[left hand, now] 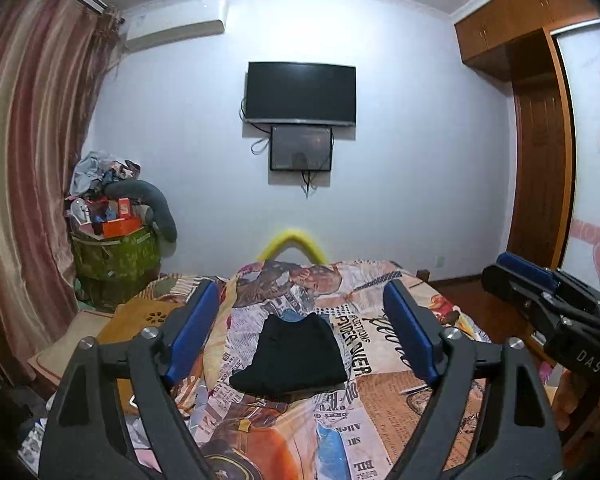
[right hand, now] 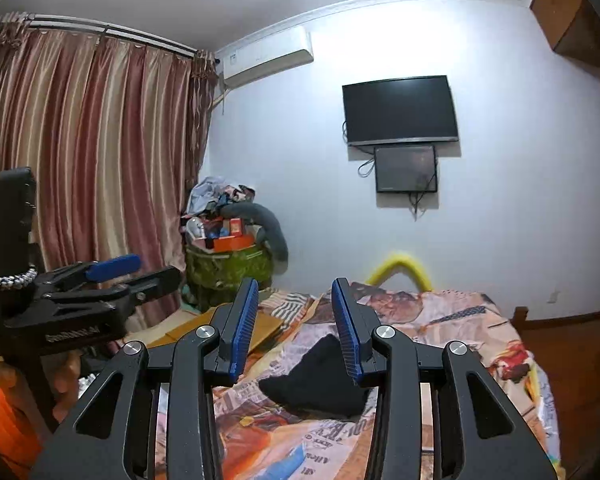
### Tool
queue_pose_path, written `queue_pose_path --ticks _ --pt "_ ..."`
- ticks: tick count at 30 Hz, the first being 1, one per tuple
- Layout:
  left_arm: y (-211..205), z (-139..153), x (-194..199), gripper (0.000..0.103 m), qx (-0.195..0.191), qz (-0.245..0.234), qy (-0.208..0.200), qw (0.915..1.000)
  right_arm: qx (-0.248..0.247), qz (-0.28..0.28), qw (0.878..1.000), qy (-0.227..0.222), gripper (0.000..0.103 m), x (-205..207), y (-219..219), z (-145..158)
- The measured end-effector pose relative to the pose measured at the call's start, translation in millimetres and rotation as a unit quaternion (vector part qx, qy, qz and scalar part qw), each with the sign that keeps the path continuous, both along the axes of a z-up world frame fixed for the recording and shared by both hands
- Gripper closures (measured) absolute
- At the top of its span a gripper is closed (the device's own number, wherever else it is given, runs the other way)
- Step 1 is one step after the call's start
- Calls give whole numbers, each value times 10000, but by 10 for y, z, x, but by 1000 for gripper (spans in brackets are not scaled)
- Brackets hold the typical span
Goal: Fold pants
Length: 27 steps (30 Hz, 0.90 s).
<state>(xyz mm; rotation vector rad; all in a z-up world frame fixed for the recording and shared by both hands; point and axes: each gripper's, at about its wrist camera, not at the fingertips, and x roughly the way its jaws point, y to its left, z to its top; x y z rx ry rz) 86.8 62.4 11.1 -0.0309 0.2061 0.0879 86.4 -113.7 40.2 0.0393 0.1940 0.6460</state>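
A: Where are the pants (left hand: 290, 354)?

B: Folded into a small black bundle, lying on the bed (left hand: 384, 396), on the newspaper-print cover. Seen from the left wrist camera they sit nearer than the yellow loop (left hand: 294, 243) at the far end of the bed, roughly in the middle of the cover.

A: Is either tool touching them?

B: No. The left gripper (left hand: 300, 300) has its blue pads spread wide apart, with nothing between them; the pants lie on the bed beyond the gap. The right gripper (right hand: 294, 292) has its pads partly apart, also with nothing pinched. Both are up off the bed.

A: And where are the tools next to each other?

B: In the left view the right gripper shows at the right edge, beside the bed. In the right view the left one shows at the left edge, in front of the curtain (right hand: 92, 152).

A: What lies beyond the bed?

B: A wall with a dark television (left hand: 300, 92) and a smaller screen (left hand: 301, 148) just under it. Left of the bed stands a green basket (left hand: 116, 256) heaped with clutter.
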Motion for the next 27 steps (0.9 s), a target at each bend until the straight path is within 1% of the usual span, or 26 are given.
queue_pose_path --ticks 1,3,4,6,10,12,14,20,27 --pt "-9 -5 -50 14 -7 15 -17 10000 39 -20 10000 41 56 -4 -16 -17" --pt "-32 -16 -119 11 -2 9 -11 10000 64 -83 9999 69 43 -45 -46 -28" --pt "-33 -27 -128 8 -2 9 -7 10000 63 -139 9999 75 39 -70 -57 -31" --pt "-30 -46 -144 3 3 25 2 10000 63 -234 9997 73 24 -117 -83 -35" --pt "-6 -92 -180 1 -73 81 21 9999 77 -387 9992 65 15 -153 -87 -25" --pt "12 -113 -196 1 -143 80 41 9999 85 -441 9990 66 8 -186 -92 -23" --pt "32 -122 -207 0 -180 77 43 9998 76 -492 9988 36 4 -205 -100 -32" --pt "68 -127 -217 0 -225 96 36 9997 32 -494 9988 64 4 -219 -105 -55" --pt "50 -128 -198 0 -169 124 46 9998 25 -482 9988 109 3 -228 -109 -69"
